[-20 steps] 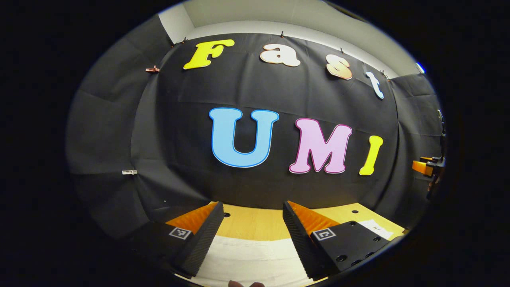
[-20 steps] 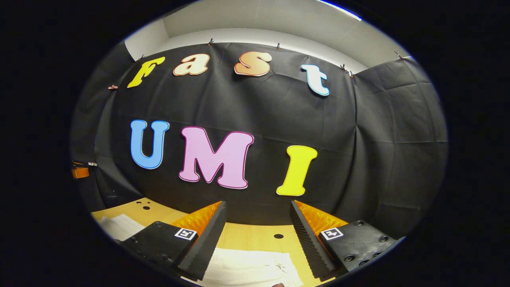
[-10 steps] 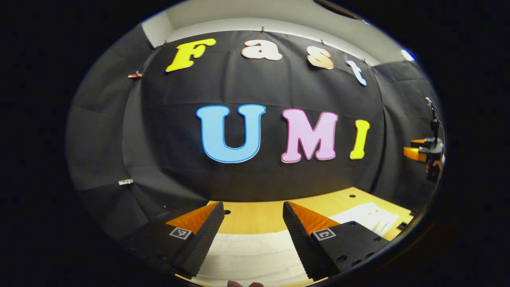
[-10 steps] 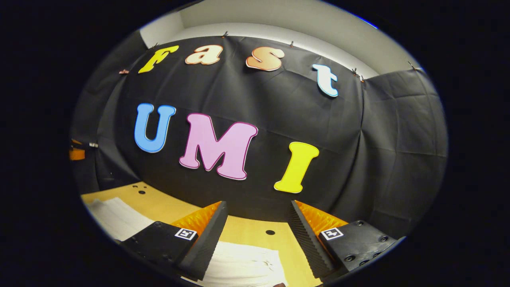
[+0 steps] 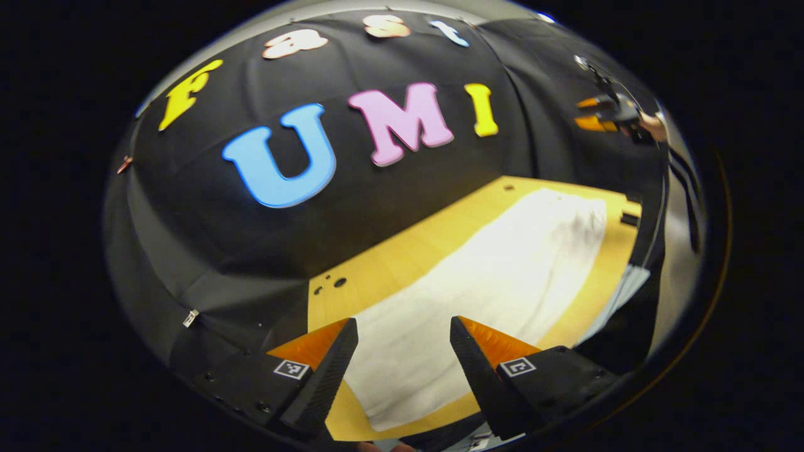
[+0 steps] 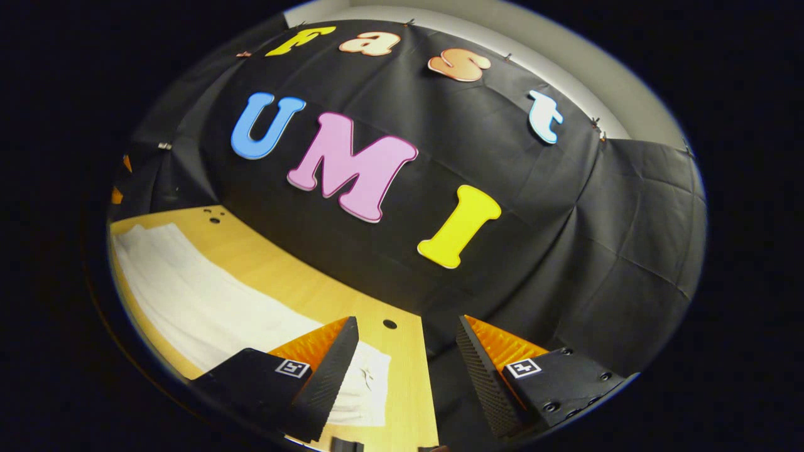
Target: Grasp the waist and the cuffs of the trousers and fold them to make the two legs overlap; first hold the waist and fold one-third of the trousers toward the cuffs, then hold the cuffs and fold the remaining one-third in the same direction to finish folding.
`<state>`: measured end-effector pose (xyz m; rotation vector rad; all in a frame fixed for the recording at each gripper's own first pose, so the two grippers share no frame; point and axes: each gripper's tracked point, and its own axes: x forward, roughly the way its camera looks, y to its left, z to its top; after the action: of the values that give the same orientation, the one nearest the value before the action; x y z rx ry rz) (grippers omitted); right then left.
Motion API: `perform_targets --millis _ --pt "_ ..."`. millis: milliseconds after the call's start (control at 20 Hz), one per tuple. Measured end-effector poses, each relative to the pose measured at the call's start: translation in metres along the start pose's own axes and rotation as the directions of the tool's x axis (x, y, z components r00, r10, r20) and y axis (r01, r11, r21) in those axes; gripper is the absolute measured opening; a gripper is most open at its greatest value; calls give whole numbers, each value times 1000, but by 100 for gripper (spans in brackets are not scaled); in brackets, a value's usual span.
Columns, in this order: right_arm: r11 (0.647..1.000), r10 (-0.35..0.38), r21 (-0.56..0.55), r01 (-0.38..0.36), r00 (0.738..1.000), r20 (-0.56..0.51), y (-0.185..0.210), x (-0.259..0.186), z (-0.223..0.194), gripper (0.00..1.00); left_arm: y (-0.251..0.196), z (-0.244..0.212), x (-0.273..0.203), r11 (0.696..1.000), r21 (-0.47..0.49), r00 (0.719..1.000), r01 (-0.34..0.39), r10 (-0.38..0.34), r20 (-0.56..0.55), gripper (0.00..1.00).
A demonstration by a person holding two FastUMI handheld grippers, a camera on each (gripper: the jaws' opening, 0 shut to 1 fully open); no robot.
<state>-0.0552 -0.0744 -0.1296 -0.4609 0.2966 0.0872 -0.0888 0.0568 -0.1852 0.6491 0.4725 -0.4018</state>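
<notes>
Both cameras have tipped and rolled since half a second ago: the bench now fills much more of each view, and the trousers show along their whole length rather than as a strip between the fingers.

Left gripper view, near field: left gripper (image 5: 402,358) with jaws apart, nothing between them. It hangs above the near end of the trousers (image 5: 502,276), not touching the cloth as far as can be told. Which end this is, waist or cuffs, cannot be told. The trousers are white and lie flat and stretched out on the yellow wooden bench (image 5: 402,257), running from between the fingers away toward the upper right. A bare strip of bench runs along each long side of the cloth. Two small holes (image 5: 336,284) sit in the bench beside the near left corner.

Far field, same view: the other gripper (image 5: 603,113) shows small at the upper right, held by a hand (image 5: 653,125), well above the far end of the trousers.

Right gripper view: right gripper (image 6: 408,364) with jaws apart and empty. One end of the trousers (image 6: 207,301) lies under and left of its left finger; the bench edge falls between the fingers. One hole (image 6: 389,324) is just beyond that end.
</notes>
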Motion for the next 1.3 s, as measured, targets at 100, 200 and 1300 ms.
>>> perform_targets --millis 100,200,1300 --pt "997 33 -61 -37 998 -55 8 -6 -30 97 -14 -43 9 997 30 994 67 -64 -86 94" --pt "993 64 -92 -75 992 -112 14 -7 -58 96 -26 -82 19 989 64 976 135 -121 -182 94" --pt "951 178 -170 -258 908 -380 22 3 -202 96 -2 -202 111 744 456 770 488 -121 -626 61"
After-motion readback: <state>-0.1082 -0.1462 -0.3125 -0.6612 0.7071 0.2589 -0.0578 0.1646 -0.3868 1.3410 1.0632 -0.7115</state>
